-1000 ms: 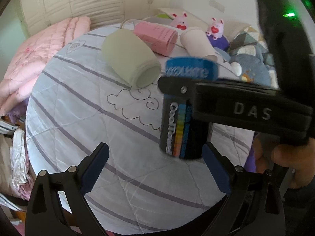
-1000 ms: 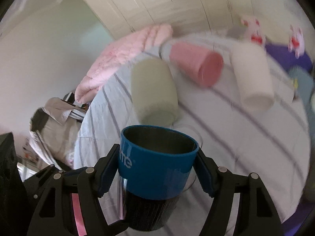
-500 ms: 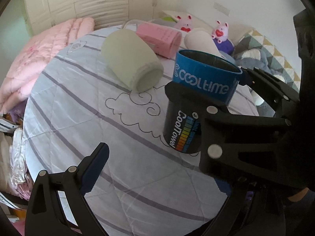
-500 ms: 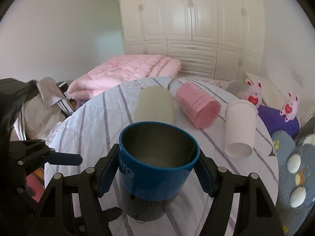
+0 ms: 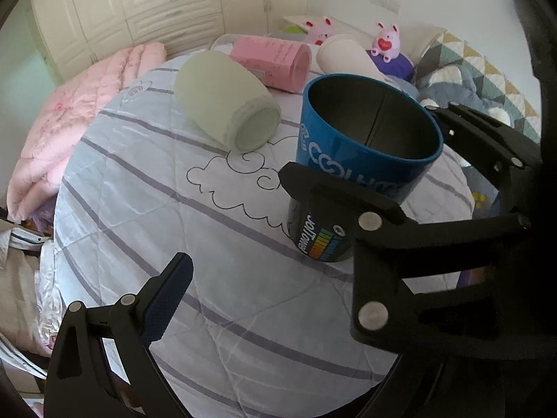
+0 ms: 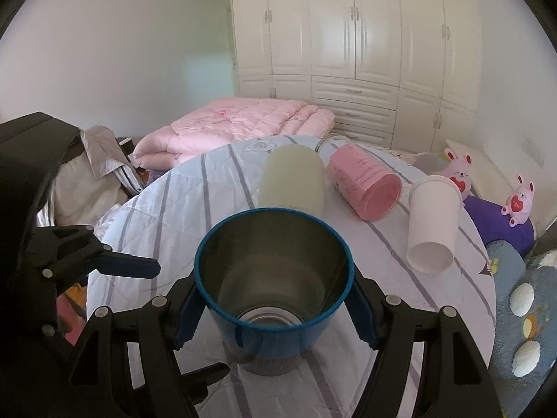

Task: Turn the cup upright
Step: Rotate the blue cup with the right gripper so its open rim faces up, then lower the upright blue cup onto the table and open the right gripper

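Observation:
A blue-rimmed metal cup (image 6: 275, 289) with "COOLTIME" printed on it stands upright on the striped quilt, mouth up. My right gripper (image 6: 273, 310) is shut on it, one finger on each side of its blue band. The cup (image 5: 362, 160) also shows at the right of the left wrist view, held by the right gripper's black fingers (image 5: 348, 202). My left gripper (image 5: 278, 278) is open and empty, left of and nearer than the cup; only its left finger (image 5: 167, 296) shows clearly.
A pale green cup (image 6: 294, 183), a pink cup (image 6: 363, 183) and a white paper cup (image 6: 431, 226) lie on their sides behind the blue cup. Pink plush toys (image 6: 520, 202) and a purple cushion sit at the right. A pink duvet (image 6: 236, 129) lies at the back left.
The right gripper has turned the blue cup from tilted to upright and lowered it to the quilt. The left gripper has stayed open and hardly moved.

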Tool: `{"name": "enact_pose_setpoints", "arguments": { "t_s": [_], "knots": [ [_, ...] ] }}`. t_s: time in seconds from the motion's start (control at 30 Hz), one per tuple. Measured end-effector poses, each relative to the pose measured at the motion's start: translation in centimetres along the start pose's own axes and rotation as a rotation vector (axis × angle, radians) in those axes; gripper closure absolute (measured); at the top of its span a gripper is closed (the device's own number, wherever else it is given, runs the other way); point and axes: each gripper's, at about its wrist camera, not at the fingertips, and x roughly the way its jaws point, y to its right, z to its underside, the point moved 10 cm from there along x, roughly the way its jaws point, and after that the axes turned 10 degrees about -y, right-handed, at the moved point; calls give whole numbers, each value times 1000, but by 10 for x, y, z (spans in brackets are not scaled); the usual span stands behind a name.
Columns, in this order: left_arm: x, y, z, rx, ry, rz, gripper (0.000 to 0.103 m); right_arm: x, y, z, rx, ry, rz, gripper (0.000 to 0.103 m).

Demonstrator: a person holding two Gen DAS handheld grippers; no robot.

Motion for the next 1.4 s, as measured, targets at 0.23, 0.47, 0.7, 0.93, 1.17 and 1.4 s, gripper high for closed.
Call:
{"name": "enact_pose_setpoints", "arguments": {
  "t_s": [0.23, 0.47, 0.7, 0.93, 1.17, 1.4],
  "knots": [
    [-5, 3, 1, 14, 10, -5, 6, -6, -5, 2, -9, -15, 1, 26],
    [-7, 4, 0, 15, 10, -4, 6, -17, -9, 2, -23, -33, 3, 24],
    [-20, 5, -3, 28, 23, 21, 6, -26, -9, 3, 5, -76, -37, 24],
    [-40, 4, -13, 4, 52, 66, 6, -50, -4, 0, 28, -99, -75, 23],
    [-66, 10, -30, -1, 122, 37, 5, -74, 16, -10, 56, -116, -14, 22],
    [-88, 22, -48, -48, 248, 30, 2, -88, 40, -18, 88, -67, 22, 22]
  ]
}}
